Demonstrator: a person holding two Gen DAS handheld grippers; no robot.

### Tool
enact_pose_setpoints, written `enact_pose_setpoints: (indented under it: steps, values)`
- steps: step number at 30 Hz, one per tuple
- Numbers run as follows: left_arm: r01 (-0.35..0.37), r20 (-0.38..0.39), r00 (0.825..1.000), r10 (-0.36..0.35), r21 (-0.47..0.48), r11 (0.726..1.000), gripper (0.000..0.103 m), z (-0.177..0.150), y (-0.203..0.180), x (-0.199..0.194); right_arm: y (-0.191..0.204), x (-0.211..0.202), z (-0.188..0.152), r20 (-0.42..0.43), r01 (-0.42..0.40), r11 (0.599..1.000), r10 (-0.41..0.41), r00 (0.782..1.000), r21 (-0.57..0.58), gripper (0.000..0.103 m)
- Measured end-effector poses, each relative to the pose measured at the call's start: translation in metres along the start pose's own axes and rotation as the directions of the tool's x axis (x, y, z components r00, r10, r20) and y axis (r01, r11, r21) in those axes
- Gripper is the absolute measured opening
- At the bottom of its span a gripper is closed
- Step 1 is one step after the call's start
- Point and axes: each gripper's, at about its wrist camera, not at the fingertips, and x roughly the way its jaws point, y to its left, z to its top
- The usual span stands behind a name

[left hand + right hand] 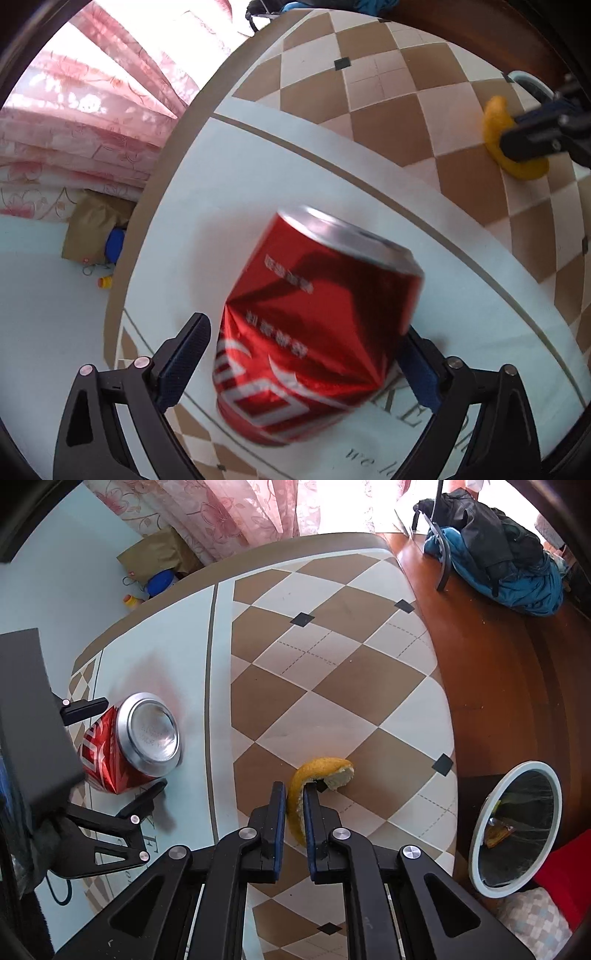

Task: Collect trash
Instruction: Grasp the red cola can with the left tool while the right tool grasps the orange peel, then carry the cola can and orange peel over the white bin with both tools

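My left gripper [303, 354], black angular linkage arms, silver round rivets at the joints, blue-edged textured finger pads [184, 362], my right gripper [294, 794] likewise black, silver-riveted, blue-lined fingers

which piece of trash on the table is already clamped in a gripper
The curved yellow citrus peel: the right gripper is shut on it. The crushed red soda can sits between open left fingers.
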Motion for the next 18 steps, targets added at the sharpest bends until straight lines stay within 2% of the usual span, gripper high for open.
enact_pose_setpoints:
  steps: [1, 11, 15, 18]
  values:
    - [0.005, 0.013, 1.000, -0.005, -0.021, 1.000, 0.083, 0.001, 0.004, -0.003, 0.000, 0.001, 0.000, -0.002, -0.004, 1.000, 0.004, 1.000, 0.004, 0.010]
    - [0.033, 0.138, 0.990, -0.007, -0.186, 0.982, 0.082, -0.020, -0.005, -0.041, 0.004, -0.012, -0.014, 0.039, -0.038, 0.999, 0.039, 0.999, -0.010, 0.007]
    - [0.042, 0.184, 0.983, 0.008, -0.268, 0.963, 0.082, -0.036, -0.003, -0.061, 0.005, -0.035, -0.028, 0.085, -0.067, 0.998, 0.068, 0.994, -0.012, 0.006]
    - [0.039, 0.243, 0.969, 0.045, -0.332, 0.943, 0.082, -0.046, 0.003, -0.088, 0.004, -0.061, -0.043, 0.141, -0.083, 0.996, 0.084, 0.986, -0.015, 0.006]
